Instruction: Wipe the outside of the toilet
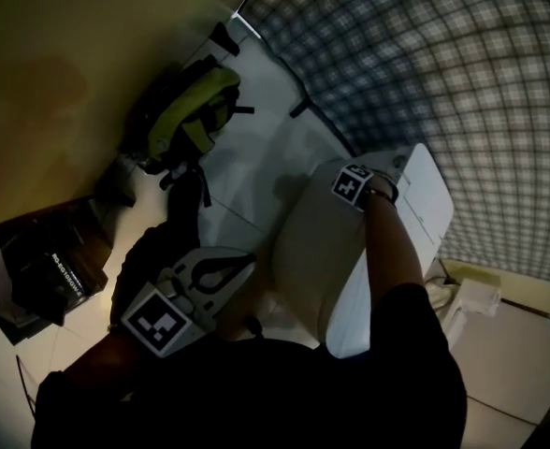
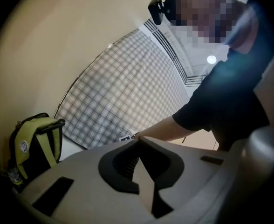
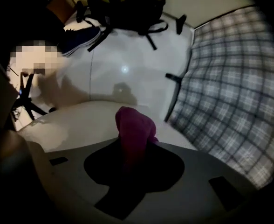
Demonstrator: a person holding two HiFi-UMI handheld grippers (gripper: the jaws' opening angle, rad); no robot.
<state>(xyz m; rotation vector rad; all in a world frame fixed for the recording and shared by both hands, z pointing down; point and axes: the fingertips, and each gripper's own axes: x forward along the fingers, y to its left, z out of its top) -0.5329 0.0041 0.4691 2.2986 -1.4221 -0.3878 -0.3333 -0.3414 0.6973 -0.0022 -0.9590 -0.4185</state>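
Over the toilet [image 1: 308, 251], outstretched right gripper [image 3: 134, 146] clamps cloth [image 3: 133, 125].

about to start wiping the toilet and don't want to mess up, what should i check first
1. Magenta cloth clamped in right gripper: ok.
2. Right gripper over the white toilet: ok.
3. Cloth pressed against the toilet surface: cannot tell.
4. Left gripper shut, empty, off to the toilet's side: ok.
5. Green-and-black backpack on the floor, apart from the toilet: ok.
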